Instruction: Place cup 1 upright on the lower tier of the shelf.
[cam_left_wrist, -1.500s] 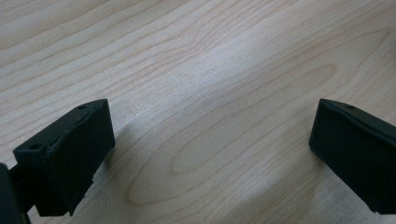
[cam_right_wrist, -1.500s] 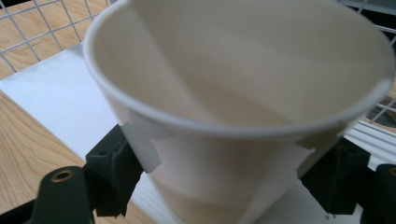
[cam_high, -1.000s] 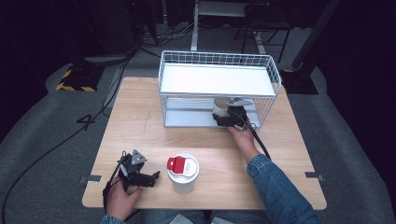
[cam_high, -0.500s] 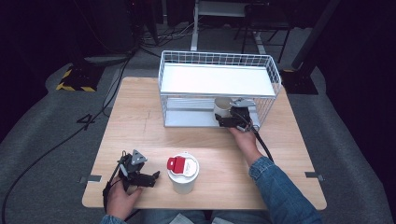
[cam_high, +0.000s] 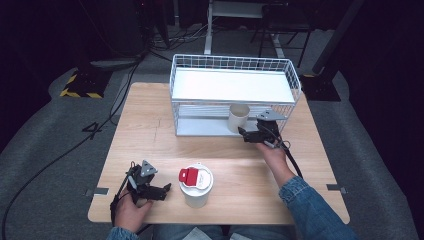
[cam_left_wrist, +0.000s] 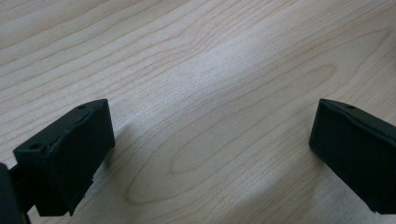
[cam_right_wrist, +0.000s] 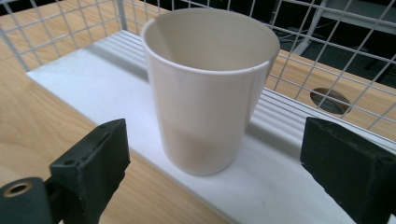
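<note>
- A person sits at a light wooden table (cam_high: 150, 130), seen from above, with a black two-jaw gripper in each hand.
- A white wire rack (cam_high: 235, 95) with two shelves stands at the far middle of the table, its open front facing the person.
- A plain white paper cup (cam_high: 238, 118) stands upright on the lower shelf (cam_high: 200, 127) of the rack, towards its right side, near the shelf's front edge.
- In the right gripper view the cup (cam_right_wrist: 208, 88) has its open mouth up and its base resting flat on the white ribbed shelf (cam_right_wrist: 93, 70).
- The right gripper (cam_high: 248, 135) is held just in front of the rack, pointing at the cup.
- Its jaws have just been opening. They now stand wide apart on either side of the cup, and the pads do not touch it; the cup is free between them and a little beyond.
- The left gripper (cam_high: 162, 189) rests near the front left corner of the table, well apart from the rack.
- In the left gripper view its jaws stand wide open above bare wood, and they hold nothing.
- A white lidded container (cam_high: 196, 184) with a red tab on its lid stands on the table near the front edge, just to the right of the left gripper.
- A sleeve (cam_high: 310, 210) of blue denim covers the person's right forearm at the lower right.
</note>
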